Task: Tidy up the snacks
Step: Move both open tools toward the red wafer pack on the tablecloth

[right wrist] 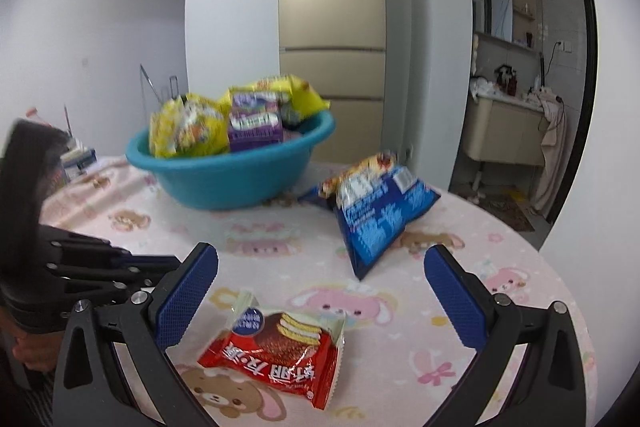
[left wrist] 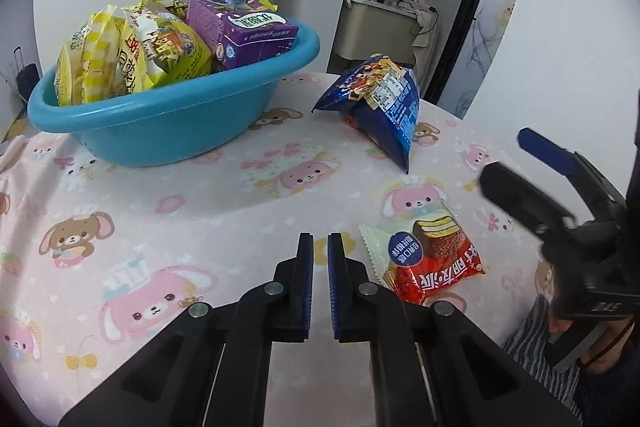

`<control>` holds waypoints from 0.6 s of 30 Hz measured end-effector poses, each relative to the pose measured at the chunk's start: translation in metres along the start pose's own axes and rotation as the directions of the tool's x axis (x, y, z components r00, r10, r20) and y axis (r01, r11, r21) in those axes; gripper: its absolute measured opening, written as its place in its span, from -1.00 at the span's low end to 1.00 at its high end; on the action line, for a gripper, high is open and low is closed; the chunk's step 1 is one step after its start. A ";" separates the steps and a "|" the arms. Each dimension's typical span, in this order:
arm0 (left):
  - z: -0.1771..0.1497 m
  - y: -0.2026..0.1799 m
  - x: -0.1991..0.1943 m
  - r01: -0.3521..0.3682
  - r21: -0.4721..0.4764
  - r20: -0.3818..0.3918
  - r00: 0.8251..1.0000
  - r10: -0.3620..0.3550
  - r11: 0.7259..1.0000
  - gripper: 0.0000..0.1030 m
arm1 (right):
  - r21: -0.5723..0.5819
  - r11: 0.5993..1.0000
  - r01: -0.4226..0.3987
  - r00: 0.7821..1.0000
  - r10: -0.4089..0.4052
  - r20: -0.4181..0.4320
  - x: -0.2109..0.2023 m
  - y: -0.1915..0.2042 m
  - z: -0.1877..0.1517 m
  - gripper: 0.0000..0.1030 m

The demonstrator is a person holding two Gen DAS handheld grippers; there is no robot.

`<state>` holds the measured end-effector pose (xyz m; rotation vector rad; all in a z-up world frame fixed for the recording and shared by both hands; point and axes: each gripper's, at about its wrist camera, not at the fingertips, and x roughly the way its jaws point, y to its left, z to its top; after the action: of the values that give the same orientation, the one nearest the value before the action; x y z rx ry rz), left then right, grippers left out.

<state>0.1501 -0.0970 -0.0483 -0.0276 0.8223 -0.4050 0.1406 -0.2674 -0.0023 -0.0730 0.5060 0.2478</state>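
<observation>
Patterned desk (left wrist: 180, 195) carries a blue basin (left wrist: 168, 123) of snacks; left gripper (left wrist: 320, 247) jaws shut, empty; right gripper (right wrist: 320, 283) jaws wide open around a red snack pack (right wrist: 276, 355), not touching it.

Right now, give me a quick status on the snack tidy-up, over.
Left gripper shut, empty. Right gripper open over red snack pack. Blue chip bag loose on table; teal basin nearly full. Path clear.

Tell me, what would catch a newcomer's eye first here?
Probably the teal basin heaped with yellow snack bags and a purple box, at the far side of the pink cartoon tablecloth. Next, a blue snack bag lies beside it on the cloth. Nearest, a small red cake packet lies between the right tongs' wide-open blue pads, while the left tongs are shut and empty.
</observation>
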 end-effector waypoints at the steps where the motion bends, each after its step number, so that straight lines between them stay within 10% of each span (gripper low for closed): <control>1: 0.000 -0.001 0.000 -0.004 0.006 0.000 1.000 0.004 1.000 -0.85 | 0.004 1.000 -0.003 1.000 0.003 -0.011 0.002 -0.001 0.000 1.00; 18: -0.002 -0.013 0.006 -0.108 0.080 -0.004 0.994 0.109 0.991 -0.85 | 0.131 0.991 -0.036 0.997 0.045 -0.065 0.010 -0.023 -0.005 1.00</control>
<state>0.1480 -0.1111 -0.0516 0.0926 0.8116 -0.3353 0.1522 -0.2878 -0.0117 0.0561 0.5901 0.2519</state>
